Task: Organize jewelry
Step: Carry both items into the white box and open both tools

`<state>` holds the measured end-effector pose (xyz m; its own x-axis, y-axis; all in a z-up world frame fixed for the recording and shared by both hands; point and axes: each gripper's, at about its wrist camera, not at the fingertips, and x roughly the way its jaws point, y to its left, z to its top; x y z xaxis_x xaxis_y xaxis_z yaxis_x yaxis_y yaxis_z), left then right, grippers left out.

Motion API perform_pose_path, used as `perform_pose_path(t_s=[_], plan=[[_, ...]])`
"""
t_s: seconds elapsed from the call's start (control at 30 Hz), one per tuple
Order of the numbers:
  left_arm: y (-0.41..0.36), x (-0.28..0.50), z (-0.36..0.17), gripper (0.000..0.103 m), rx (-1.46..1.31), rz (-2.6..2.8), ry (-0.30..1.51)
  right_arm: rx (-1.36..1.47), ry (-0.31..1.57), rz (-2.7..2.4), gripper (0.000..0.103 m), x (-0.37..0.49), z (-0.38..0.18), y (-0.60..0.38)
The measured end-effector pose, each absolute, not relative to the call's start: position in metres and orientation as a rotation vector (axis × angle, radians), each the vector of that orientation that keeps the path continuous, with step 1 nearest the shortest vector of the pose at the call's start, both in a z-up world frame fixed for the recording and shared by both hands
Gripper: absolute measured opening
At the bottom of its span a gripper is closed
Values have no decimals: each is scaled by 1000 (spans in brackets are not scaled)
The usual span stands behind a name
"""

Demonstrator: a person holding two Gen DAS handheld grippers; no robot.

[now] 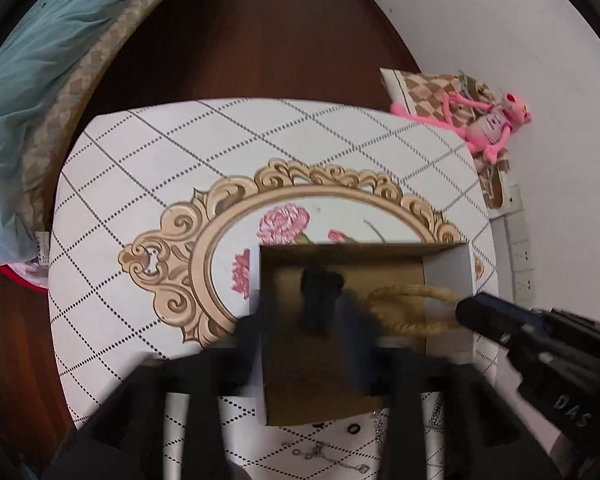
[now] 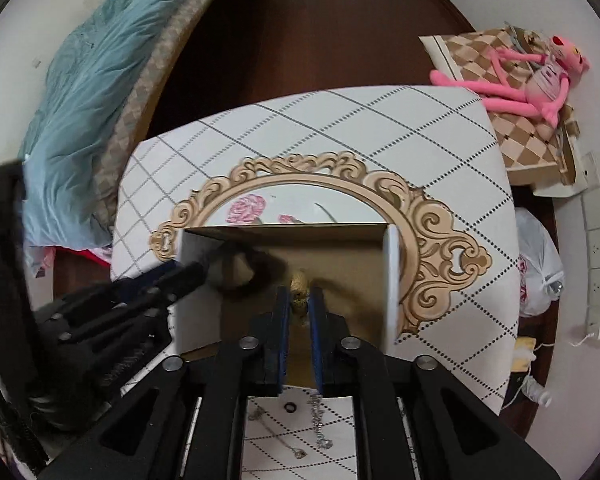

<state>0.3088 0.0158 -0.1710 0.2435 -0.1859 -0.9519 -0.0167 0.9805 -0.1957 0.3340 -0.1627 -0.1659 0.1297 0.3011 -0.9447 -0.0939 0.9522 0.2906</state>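
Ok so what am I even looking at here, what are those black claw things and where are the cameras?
Those are two hand-held grippers, each carrying a wide-angle camera that looks along its fingers. One picture is from the left gripper, the other from the right gripper. Both reach into an open box on a table. The left stands open around a black band. A beige ring sits between the right's fingers, grip unclear. Chains lie nearer the cameras.
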Motion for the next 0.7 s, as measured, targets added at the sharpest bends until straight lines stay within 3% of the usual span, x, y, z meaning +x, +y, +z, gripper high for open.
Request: perform_pose_path(t_s=[0.03, 0.07, 0.13, 0.17, 0.23, 0.33, 0.7], plan=[[18, 308, -167, 74, -188, -112, 1306, 182, 1413, 280, 40, 334, -167, -166], [19, 307, -164, 75, -193, -108, 1292, 184, 1412, 277, 52, 333, -166, -168], [20, 308, -161, 79, -174, -91, 1292, 184, 1405, 265, 56, 332, -165, -172], [21, 306, -159, 90, -160, -76, 1291, 168, 1398, 250, 56, 330, -163, -175], [24, 302, -156, 101, -127, -41, 1267, 137, 1380, 224, 60, 326, -161, -177], [27, 292, -154, 101, -78, 7, 1228, 51, 1339, 158, 92, 314, -160, -179], [26, 257, -166, 103, 10, 91, 1177, -54, 1324, 88, 96, 276, -186, -173]])
